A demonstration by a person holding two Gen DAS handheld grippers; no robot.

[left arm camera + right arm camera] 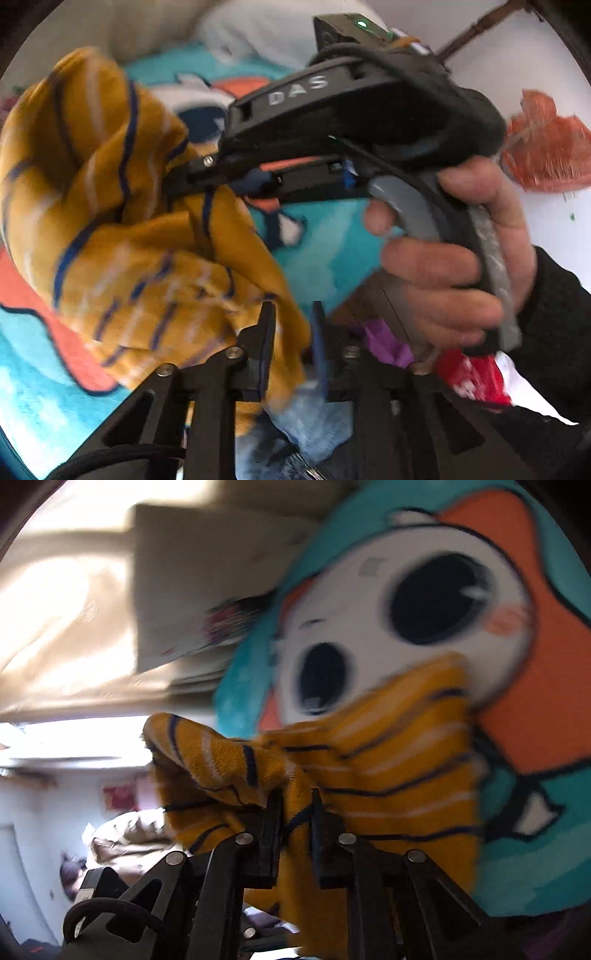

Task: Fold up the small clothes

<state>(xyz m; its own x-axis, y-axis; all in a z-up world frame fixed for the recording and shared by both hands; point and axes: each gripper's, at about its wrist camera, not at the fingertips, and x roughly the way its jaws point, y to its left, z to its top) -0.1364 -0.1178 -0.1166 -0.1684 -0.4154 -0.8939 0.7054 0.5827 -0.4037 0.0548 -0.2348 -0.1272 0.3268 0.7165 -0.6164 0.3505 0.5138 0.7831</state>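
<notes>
While lifted off the blanket [325,236], striped garment [122,229] between both tongs [291,332].

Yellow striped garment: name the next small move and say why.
Probably draw the two grippers apart to stretch it flat over the blanket. The yellow striped garment hangs bunched and twisted, with cloth between the fingers of both the left gripper and the right gripper. It cannot be folded neatly while crumpled.
</notes>
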